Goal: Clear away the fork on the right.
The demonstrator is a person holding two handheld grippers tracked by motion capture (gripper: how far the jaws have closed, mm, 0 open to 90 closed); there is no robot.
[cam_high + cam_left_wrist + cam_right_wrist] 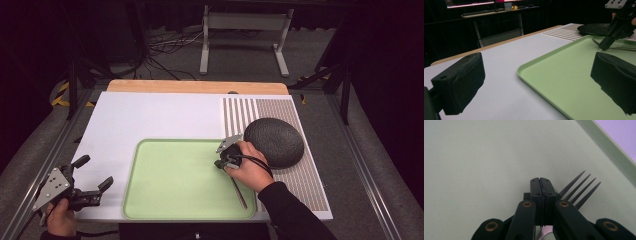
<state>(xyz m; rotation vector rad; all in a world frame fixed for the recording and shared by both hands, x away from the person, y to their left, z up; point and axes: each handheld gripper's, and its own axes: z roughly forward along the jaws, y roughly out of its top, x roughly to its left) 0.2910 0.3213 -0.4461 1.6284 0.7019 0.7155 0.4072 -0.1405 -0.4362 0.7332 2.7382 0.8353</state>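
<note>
Beside the tray [150,200], a dark bowl [274,141] is seen upturned; fork [576,191] clamped by right gripper [541,181], tines away, handle toward person; left gripper [95,175] held apart.

High view: overhead from person's side, looking forward and down. Left gripper view: low, skimming white tabletop [506,65] toward pale green plastic tray [564,82]. Right gripper view: close above tray; tray shared by all three.

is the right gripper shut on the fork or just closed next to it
Shut on the fork. In the right gripper view the right gripper has its jaws pressed together, with the metal neck emerging beneath them and the tines fanning out over the green tray.
</note>
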